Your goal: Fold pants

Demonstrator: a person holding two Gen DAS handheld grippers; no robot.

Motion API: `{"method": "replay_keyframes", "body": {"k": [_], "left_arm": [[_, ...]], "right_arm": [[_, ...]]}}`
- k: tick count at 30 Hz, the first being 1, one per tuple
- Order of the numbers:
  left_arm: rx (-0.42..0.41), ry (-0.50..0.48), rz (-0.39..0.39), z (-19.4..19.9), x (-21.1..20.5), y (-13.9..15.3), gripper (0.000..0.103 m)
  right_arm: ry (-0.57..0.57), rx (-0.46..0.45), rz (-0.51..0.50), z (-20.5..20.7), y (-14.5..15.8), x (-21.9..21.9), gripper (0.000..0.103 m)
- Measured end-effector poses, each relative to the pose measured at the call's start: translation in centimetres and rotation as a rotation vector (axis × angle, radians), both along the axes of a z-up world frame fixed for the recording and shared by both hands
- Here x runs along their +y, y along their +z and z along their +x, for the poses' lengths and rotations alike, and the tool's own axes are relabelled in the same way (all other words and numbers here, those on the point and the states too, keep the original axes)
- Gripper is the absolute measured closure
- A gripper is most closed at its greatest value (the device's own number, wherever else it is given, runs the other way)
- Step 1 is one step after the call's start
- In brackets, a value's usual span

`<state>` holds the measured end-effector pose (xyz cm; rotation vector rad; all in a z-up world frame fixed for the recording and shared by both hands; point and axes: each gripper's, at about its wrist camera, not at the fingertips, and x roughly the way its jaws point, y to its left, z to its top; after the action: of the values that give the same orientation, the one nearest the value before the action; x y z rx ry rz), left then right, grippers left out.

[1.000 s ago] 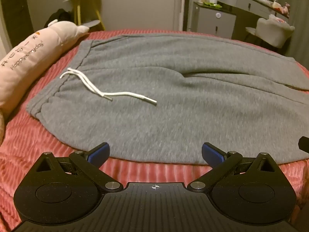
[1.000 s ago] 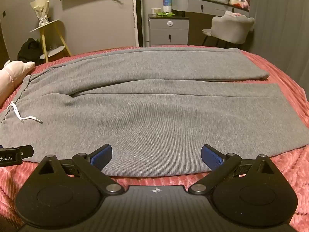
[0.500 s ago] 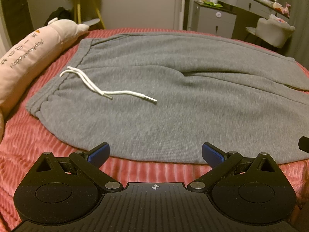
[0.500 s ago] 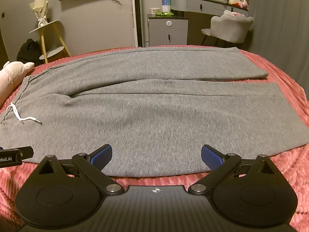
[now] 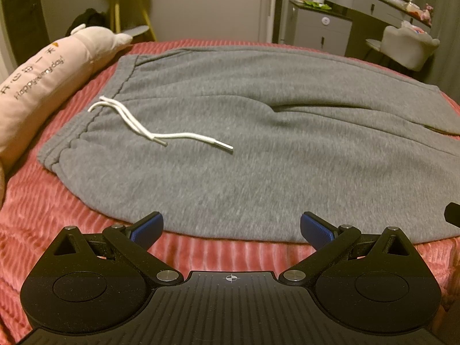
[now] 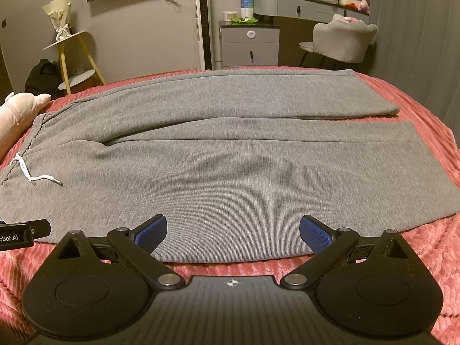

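Grey sweatpants (image 5: pixel 244 120) lie flat on a red ribbed bedspread (image 5: pixel 43 215), waistband to the left, both legs running right. They also show in the right wrist view (image 6: pixel 230 166). A white drawstring (image 5: pixel 161 132) lies loose on the near waist area; it also shows in the right wrist view (image 6: pixel 34 174). My left gripper (image 5: pixel 231 228) is open and empty, at the pants' near edge by the waist. My right gripper (image 6: pixel 233 231) is open and empty, at the near edge of the near leg. The left gripper's tip (image 6: pixel 23 233) shows at the right view's left edge.
A long pink plush pillow (image 5: pixel 40 77) lies along the bed's left side beside the waistband. Beyond the bed stand a yellow-legged side table (image 6: pixel 72 57), a grey cabinet (image 6: pixel 250 43), a dressing table and a grey chair (image 6: pixel 342 40).
Both grippers have shifted only slightly; the pants appear a little lower in the left view. Both stay open and empty.
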<state>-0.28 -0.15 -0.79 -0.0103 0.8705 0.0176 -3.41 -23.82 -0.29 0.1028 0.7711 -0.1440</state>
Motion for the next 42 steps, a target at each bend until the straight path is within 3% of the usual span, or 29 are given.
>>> {"method": "replay_keyframes", "body": {"k": [42], "left_arm": [[0.021, -0.003, -0.020, 0.13, -0.25, -0.07, 0.000]], "right_arm": [[-0.007, 0.001, 0.022, -0.11, 0.09, -0.34, 0.004]]}}
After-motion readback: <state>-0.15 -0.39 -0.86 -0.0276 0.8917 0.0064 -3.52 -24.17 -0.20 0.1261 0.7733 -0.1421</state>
